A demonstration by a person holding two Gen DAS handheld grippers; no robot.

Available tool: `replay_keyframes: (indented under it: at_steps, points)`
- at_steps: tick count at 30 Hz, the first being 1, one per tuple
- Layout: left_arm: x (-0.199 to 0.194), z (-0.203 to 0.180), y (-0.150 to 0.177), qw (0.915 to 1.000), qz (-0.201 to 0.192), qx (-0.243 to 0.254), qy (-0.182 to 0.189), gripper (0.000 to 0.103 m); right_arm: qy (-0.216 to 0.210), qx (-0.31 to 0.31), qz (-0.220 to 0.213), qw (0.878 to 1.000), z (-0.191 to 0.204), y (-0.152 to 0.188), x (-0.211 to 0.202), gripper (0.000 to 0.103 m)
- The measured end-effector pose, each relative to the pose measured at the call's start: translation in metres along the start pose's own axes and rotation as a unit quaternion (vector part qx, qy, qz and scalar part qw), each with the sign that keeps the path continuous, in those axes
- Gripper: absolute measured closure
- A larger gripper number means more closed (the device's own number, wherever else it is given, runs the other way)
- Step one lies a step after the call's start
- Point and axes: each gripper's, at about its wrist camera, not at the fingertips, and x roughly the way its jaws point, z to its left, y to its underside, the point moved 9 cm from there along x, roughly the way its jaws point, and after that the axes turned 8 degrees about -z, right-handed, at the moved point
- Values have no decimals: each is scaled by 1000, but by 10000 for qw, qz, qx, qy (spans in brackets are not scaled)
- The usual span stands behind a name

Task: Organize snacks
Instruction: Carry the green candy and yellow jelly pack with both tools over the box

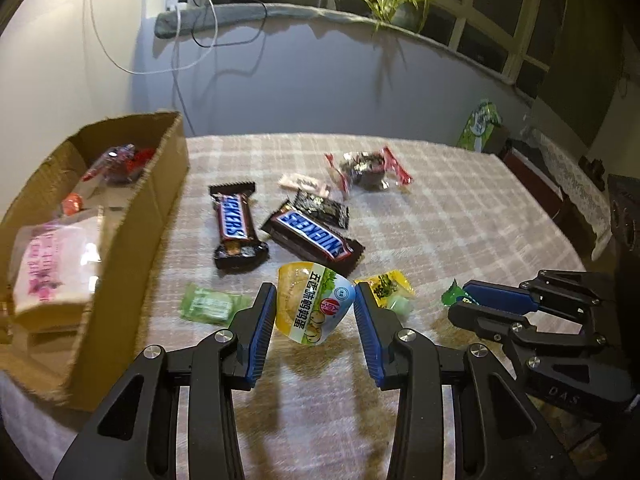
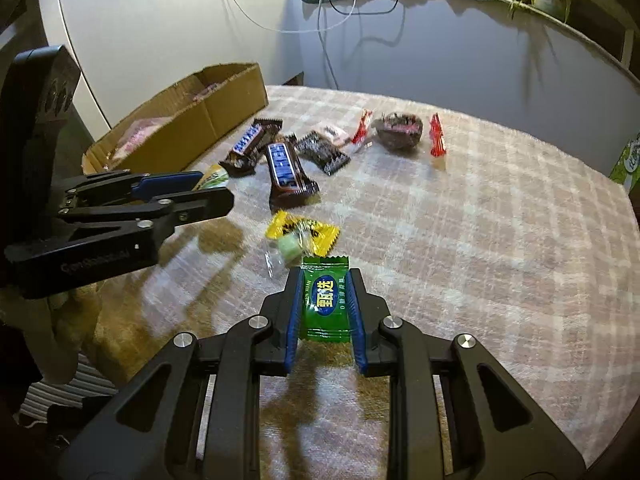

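Both angled down: left gripper [image 1: 315,312] clamps egg packet [image 1: 314,303], right gripper [image 2: 324,308] green candy [image 2: 325,306]

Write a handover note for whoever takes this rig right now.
Left gripper: shut on the yellow-and-white egg snack pouch.
Right gripper: shut on the green wrapped candy.
Brown cardboard box at left already holds a few packets.
Left on the checked tablecloth: two brown Snickers bars, black packet, red-ended dark snack, yellow candy, pale green packet.
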Motion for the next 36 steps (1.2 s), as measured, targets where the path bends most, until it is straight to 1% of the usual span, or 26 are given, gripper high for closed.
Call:
replay_keyframes:
  at_steps: [7,12,17,26,36]
  points:
    - [-26,22,-15,9993,-293,-164,-152,65,-106,-133,-275,9995,14,-28,-11,81]
    - [-44,42,-24,9979,-492,-263,-336,65,-270,-289,-450,9982,31,-57,-11,81]
    - [-55,66,-29,9960,-607,-390,-520,65,-409,-468,-584,9964,50,-82,-6,81]
    - [-69,109,-37,9918,-765,-593,-834,65,-699,-775,-745,9917,91,-128,19,81]
    - [-67,145,-39,9886,-757,-758,-1061,65,-990,-979,-658,9881,131,-160,65,81]
